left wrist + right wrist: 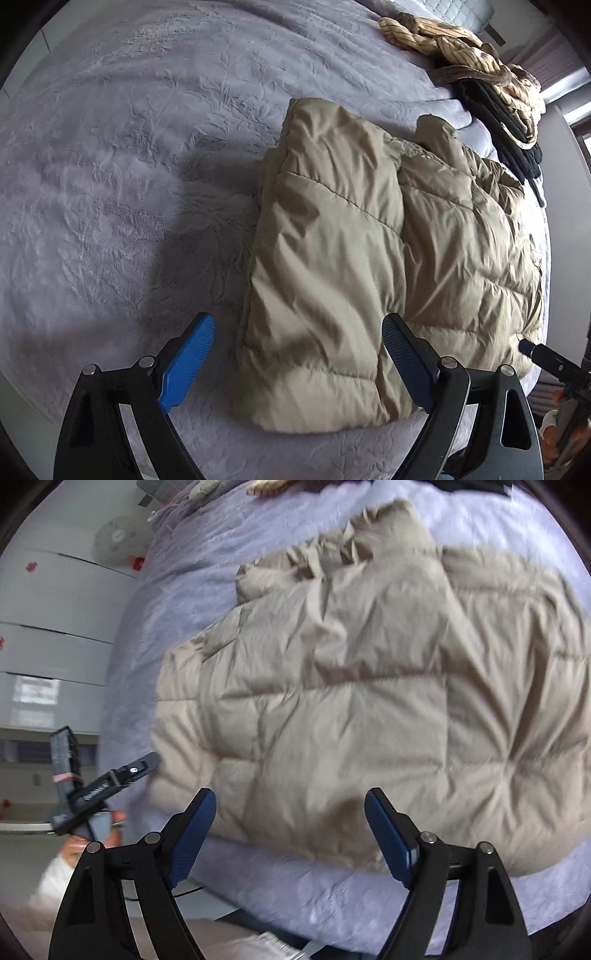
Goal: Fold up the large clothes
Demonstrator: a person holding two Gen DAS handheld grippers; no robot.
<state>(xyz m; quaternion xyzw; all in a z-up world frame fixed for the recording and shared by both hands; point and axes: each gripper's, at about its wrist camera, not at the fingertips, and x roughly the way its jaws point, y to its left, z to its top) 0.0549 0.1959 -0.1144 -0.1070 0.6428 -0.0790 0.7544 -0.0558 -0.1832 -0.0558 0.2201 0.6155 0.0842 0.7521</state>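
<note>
Two grippers hover with jaws spread wide and nothing between them. A beige puffer jacket lies folded on the lavender bedspread, near the bed's edge. The left gripper hangs over the jacket's near left corner, one blue pad above bare bedspread. The right gripper sits above the jacket's near hem. Striped and black clothes lie heaped beyond.

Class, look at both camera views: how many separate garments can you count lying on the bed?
3, possibly more. The beige puffer jacket lies folded near the bed's edge. A striped tan garment is heaped at the far corner, and a black garment lies partly under it. That heap may hide others.
</note>
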